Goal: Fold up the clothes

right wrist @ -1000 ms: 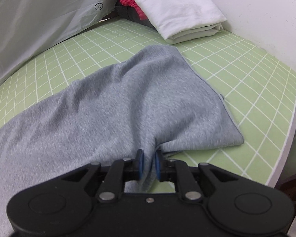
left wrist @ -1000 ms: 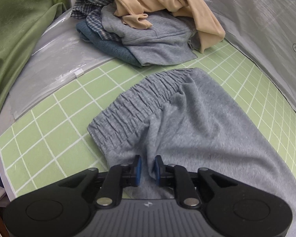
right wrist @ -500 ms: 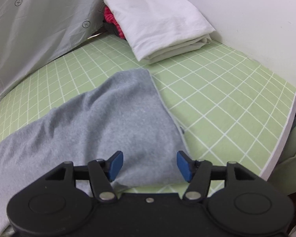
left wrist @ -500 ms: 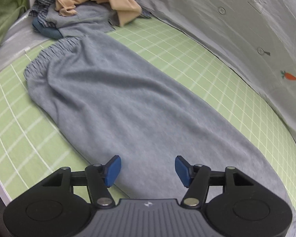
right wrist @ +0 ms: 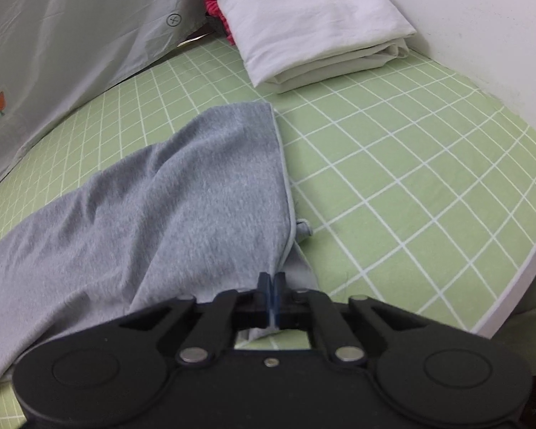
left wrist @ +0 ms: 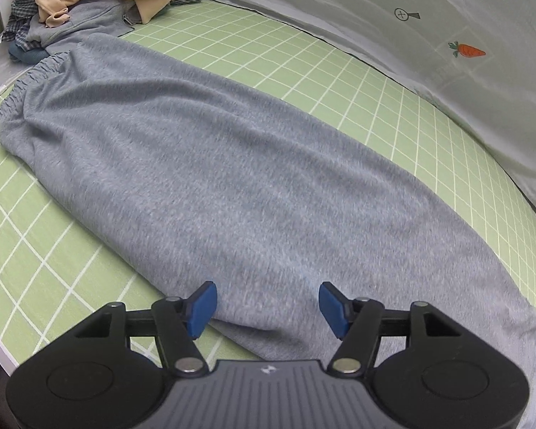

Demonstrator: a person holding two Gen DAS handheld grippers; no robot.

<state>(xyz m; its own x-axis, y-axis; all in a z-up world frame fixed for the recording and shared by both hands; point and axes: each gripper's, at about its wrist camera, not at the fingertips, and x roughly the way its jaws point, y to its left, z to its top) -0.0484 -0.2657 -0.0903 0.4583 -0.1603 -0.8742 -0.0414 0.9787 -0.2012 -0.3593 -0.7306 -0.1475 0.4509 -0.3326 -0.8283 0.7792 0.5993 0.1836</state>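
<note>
Grey sweatpants [left wrist: 214, 164] lie stretched out on the green checked sheet, with the elastic waistband [left wrist: 28, 78] at the far left. My left gripper [left wrist: 266, 305] is open and empty, hovering over the near edge of the pants' middle. In the right wrist view the pants' leg end [right wrist: 196, 186] lies flat on the sheet. My right gripper [right wrist: 271, 284] is shut on the near corner of the leg hem.
A pile of unfolded clothes [left wrist: 89, 0], beige, grey and plaid, sits at the far left. A grey carrot-print sheet [left wrist: 446, 35] hangs along the back. Folded white bedding [right wrist: 303, 25] over something red lies at the far right. The bed edge [right wrist: 511, 286] is near right.
Both grippers let go of the pants and opened. The left then swung right along the pants and stays open. The right has shut again on the leg hem corner.
</note>
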